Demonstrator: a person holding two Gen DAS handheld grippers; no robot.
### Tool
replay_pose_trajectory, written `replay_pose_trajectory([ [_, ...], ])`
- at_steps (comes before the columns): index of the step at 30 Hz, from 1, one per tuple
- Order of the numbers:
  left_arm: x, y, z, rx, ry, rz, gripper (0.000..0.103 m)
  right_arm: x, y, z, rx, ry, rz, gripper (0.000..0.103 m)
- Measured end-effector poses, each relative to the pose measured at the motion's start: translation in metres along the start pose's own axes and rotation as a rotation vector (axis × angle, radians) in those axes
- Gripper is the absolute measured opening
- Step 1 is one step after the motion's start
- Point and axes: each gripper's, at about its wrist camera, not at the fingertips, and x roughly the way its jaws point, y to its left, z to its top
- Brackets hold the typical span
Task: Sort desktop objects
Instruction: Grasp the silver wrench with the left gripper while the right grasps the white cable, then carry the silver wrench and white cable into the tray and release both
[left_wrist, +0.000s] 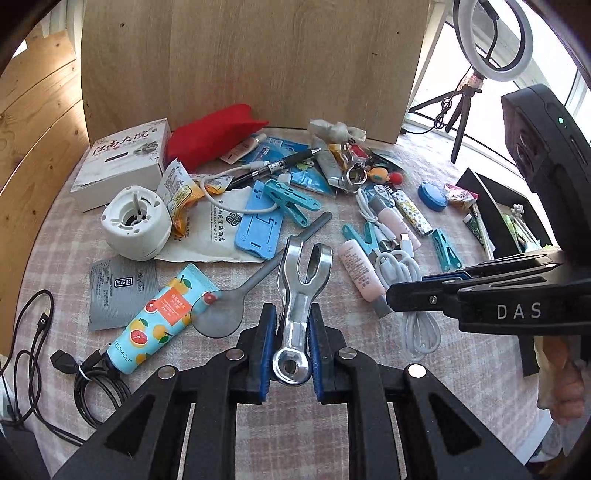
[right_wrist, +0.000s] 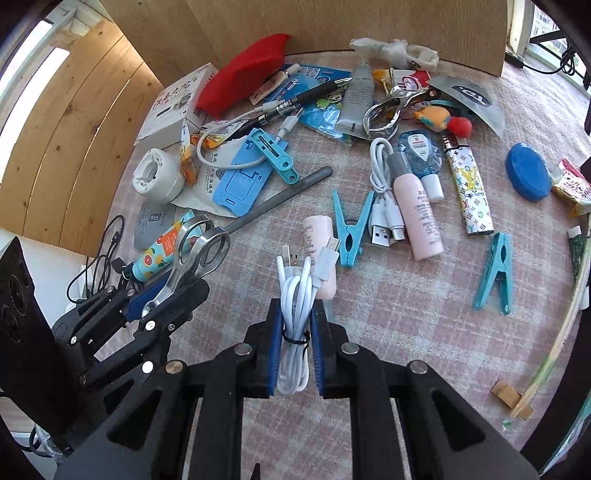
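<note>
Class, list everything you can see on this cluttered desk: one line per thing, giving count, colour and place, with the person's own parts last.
metal clip: one, silver, in left gripper
cable: one bundle, white, in right gripper
pegs: at least three, teal, scattered mid-table
phone stand: one, blue, centre
hand cream: one tube, blue with oranges, near left
mirror: one, grey, beside hand cream
box: one, white, far left
pouch: one, red, by back board
pen: one, black, far centre
pink bottles: two, centre right
lighter: one, patterned white, right
disc: one, blue, far right
ring light: one, white, by window
left gripper: black, blue pads, shut
right gripper: black, blue pads, shut
hand: one, behind right gripper
</note>
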Motion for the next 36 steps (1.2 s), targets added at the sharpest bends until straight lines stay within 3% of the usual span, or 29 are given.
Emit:
replay_pose_trajectory([
  [10,-0.026,-0.079,0.016,0.041,-0.058,0.002,0.016,-0.066,-0.053,-0.017,0.002,-0.104,-0.003,0.014],
  [24,-0.024,-0.260,0.032,0.168,-0.100,-0.135,0.016,-0.185,-0.220,-0.067,0.121,-0.239,-0.109,0.014],
  [34,-0.014,-0.359,0.027,0.246,-0.076,-0.216,0.016,-0.232,-0.322,-0.100,0.239,-0.284,-0.168,0.015],
  [36,-0.013,-0.374,0.024,0.269,-0.071,-0.202,0.034,-0.236,-0.330,-0.105,0.235,-0.290,-0.173,0.016],
])
